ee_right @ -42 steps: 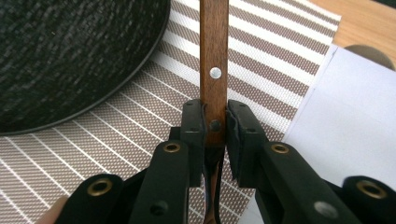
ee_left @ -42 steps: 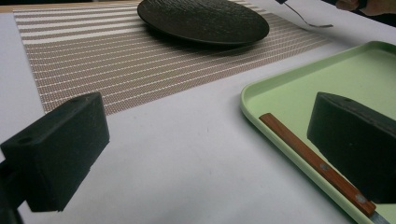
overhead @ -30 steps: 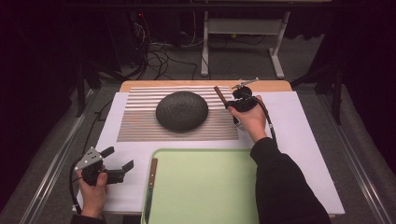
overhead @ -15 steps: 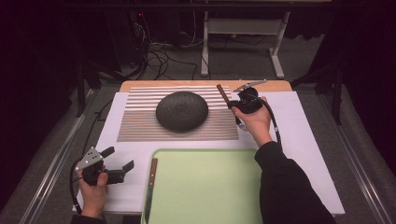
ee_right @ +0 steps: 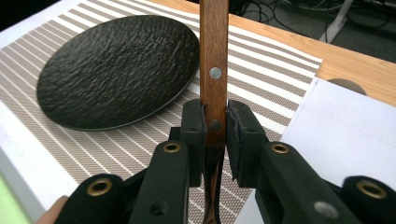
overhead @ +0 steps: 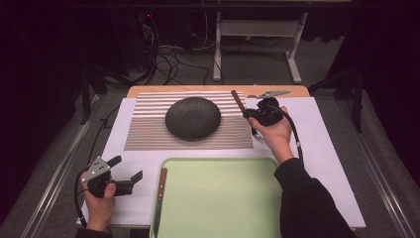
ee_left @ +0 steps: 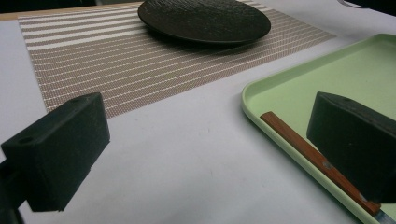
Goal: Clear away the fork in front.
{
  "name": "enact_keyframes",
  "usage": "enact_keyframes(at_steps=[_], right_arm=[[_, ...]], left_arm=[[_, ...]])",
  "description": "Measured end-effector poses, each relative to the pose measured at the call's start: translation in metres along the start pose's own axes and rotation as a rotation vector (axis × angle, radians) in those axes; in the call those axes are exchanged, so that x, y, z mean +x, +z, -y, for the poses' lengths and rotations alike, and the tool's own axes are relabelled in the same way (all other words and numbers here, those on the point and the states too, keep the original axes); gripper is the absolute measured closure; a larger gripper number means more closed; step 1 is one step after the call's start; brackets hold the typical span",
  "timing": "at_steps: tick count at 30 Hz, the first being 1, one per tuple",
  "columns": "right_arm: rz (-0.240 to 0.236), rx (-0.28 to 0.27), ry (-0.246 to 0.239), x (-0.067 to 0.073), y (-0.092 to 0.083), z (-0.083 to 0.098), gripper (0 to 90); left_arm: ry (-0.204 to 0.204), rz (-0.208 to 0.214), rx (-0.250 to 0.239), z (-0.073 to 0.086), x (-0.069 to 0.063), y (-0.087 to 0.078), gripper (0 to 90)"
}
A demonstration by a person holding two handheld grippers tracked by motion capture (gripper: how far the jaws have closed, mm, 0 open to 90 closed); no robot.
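The room is dark, its far side and both edges of the high view lost in black, with light falling mainly on the wooden table (overhead: pixel 148 91) in the middle of the frame and its white cover sheet (overhead: pixel 327 148). A grey carpeted floor (overhead: pixel 327 69) fills the upper part of the frame, where a tangle of black cables (overhead: pixel 171 57) lies at upper centre-left beside the white metal legs of a desk frame (overhead: pixel 255 29). Pale metal rails (overhead: pixel 54 181) run diagonally along the lower left and lower right edges.
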State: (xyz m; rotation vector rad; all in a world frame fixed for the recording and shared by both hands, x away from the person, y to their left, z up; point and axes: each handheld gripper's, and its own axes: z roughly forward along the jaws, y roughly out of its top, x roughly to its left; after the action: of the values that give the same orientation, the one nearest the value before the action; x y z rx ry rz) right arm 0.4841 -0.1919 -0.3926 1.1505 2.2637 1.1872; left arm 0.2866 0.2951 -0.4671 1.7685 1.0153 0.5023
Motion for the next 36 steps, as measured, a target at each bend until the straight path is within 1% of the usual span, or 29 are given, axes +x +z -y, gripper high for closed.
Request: enact_keyframes(at_steps=[4, 7, 10, 14, 18, 19, 22, 26, 31, 36], right_arm=[[-0.009, -0.019, -0.009, 0.005, -0.007, 0.003, 78.5], [-0.015, -0.03, -0.011, 0.008, -0.012, 0.007, 78.5], [-0.017, -0.037, -0.014, 0.01, -0.016, 0.01, 78.5], [-0.023, -0.054, -0.011, 0.013, -0.021, 0.014, 78.5], [-0.036, -0.068, -0.008, 0.017, -0.027, 0.019, 78.5], [-0.04, -0.074, -0.011, 0.018, -0.028, 0.02, 78.5], [-0.046, -0.081, -0.014, 0.021, -0.031, 0.024, 78.5], [-0.053, -0.09, -0.013, 0.025, -0.036, 0.028, 78.5], [-0.067, -0.107, -0.016, 0.028, -0.042, 0.034, 78.4], [-0.078, -0.108, -0.025, 0.034, -0.045, 0.039, 78.4]], left_arm=[[0.01, -0.003, -0.002, -0.001, -0.001, -0.001, 0.0], [0.008, -0.007, -0.004, -0.002, -0.001, -0.001, 0.0], [0.006, 0.0, -0.008, -0.003, -0.002, -0.001, 0.0], [0.016, 0.008, -0.004, -0.006, -0.007, 0.002, 0.0], [0.035, 0.019, 0.0, -0.011, -0.014, 0.006, 0.0], [0.04, 0.016, 0.003, -0.012, -0.016, 0.006, 0.0], [0.076, 0.002, 0.015, -0.018, -0.025, 0.008, 0.0], [0.092, 0.024, 0.018, -0.026, -0.035, 0.012, 0.0], [0.093, 0.056, 0.007, -0.035, -0.042, 0.018, 0.0], [0.102, 0.087, 0.002, -0.045, -0.05, 0.025, 0.0]])
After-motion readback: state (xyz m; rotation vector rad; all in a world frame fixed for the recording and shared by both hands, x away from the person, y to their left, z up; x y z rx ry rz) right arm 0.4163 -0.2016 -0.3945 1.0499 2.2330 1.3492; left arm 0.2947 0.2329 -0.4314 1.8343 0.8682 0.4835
